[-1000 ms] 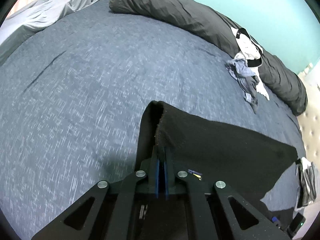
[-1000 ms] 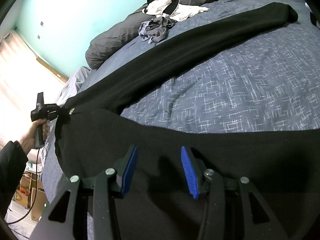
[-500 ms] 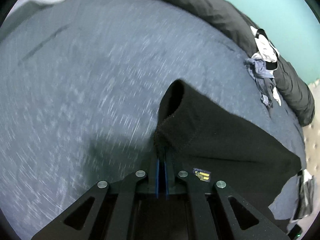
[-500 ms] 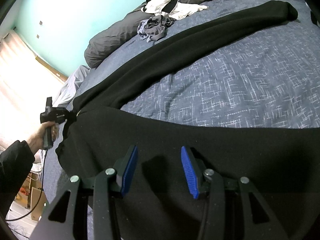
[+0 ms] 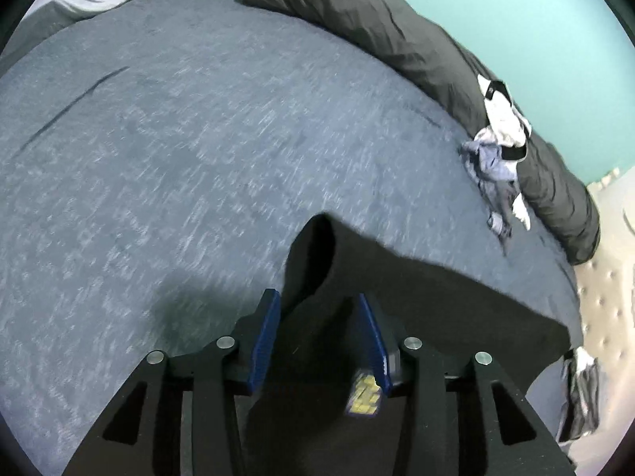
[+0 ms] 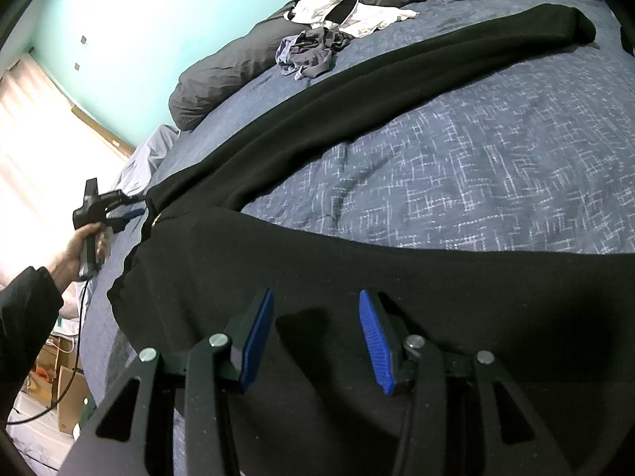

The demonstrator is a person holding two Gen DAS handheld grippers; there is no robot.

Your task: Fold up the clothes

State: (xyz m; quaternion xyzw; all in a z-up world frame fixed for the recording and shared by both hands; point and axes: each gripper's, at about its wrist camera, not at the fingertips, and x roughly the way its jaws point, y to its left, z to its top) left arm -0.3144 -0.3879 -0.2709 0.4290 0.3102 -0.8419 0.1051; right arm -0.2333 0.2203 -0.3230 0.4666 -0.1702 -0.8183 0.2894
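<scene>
A long black garment (image 6: 397, 91) lies spread over the blue patterned bed (image 6: 496, 166), one narrow part stretching to the far right. In the left wrist view its folded corner (image 5: 313, 261) with a yellow label (image 5: 363, 392) sits between my left gripper's (image 5: 319, 317) blue pads. The jaws are opening and the pads stand off the cloth. The right wrist view shows that left gripper (image 6: 137, 206) at the garment's left end, held by a hand (image 6: 75, 254). My right gripper (image 6: 315, 325) hovers open over the garment's near part, nothing between its fingers.
A rolled dark grey duvet (image 5: 397, 39) runs along the bed's far side by the teal wall. White, black and grey clothes (image 6: 321, 35) are piled against it. A small dark bundle (image 5: 579, 396) lies near the tufted headboard (image 5: 607, 277). Cardboard boxes (image 6: 67, 396) stand beside the bed.
My left gripper's jaws, shut on the garment corner before, have parted, and the gripper has sunk toward the bed. The right gripper has not moved.
</scene>
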